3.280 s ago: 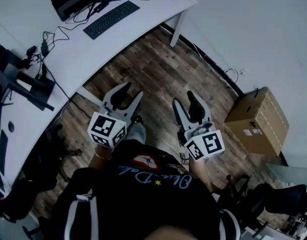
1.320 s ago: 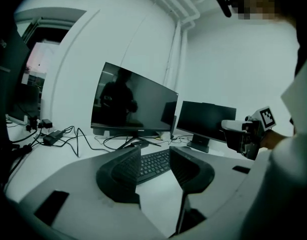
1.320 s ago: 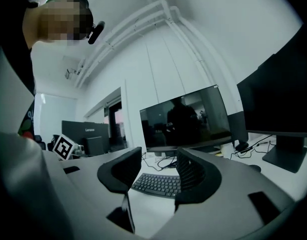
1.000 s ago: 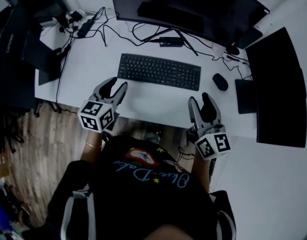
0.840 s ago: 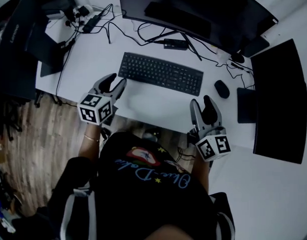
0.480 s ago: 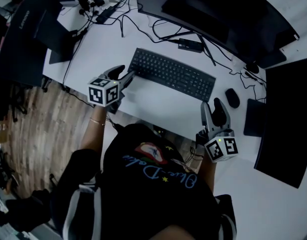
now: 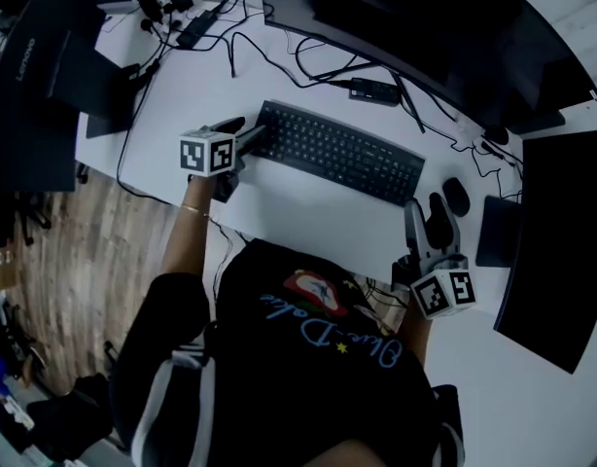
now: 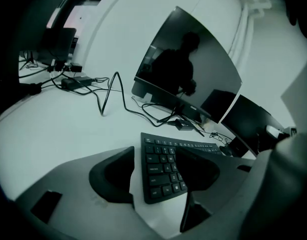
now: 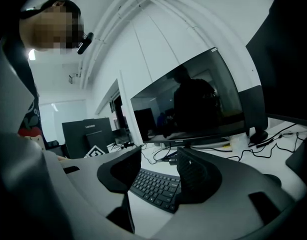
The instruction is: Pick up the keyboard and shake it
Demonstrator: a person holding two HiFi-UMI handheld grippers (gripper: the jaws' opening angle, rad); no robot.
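Note:
A black keyboard [image 7: 339, 152] lies flat on the white desk [image 7: 279, 207], in front of the big monitor. My left gripper [image 7: 248, 134] is at the keyboard's left end. Its jaws have just been opening. In the left gripper view the keyboard's [image 8: 163, 166] left end shows in the gap of the left gripper [image 8: 156, 173], with space on both sides. My right gripper [image 7: 435, 204] is open near the keyboard's right end, a little short of it. In the right gripper view the keyboard [image 9: 154, 186] lies ahead of the right gripper [image 9: 158, 176], whose jaws hold nothing.
A black mouse [image 7: 456, 196] sits just past my right gripper's tips. A wide curved monitor [image 7: 425, 27] stands behind the keyboard, a second screen [image 7: 561, 232] at the right. Cables [image 7: 279, 52] and a power strip [image 7: 187, 27] trail at the back left, beside dark equipment [image 7: 36, 76].
My left gripper has gone forward and down to the keyboard's left end, and its jaws have spread. The right gripper has drifted a little toward the keyboard's right end.

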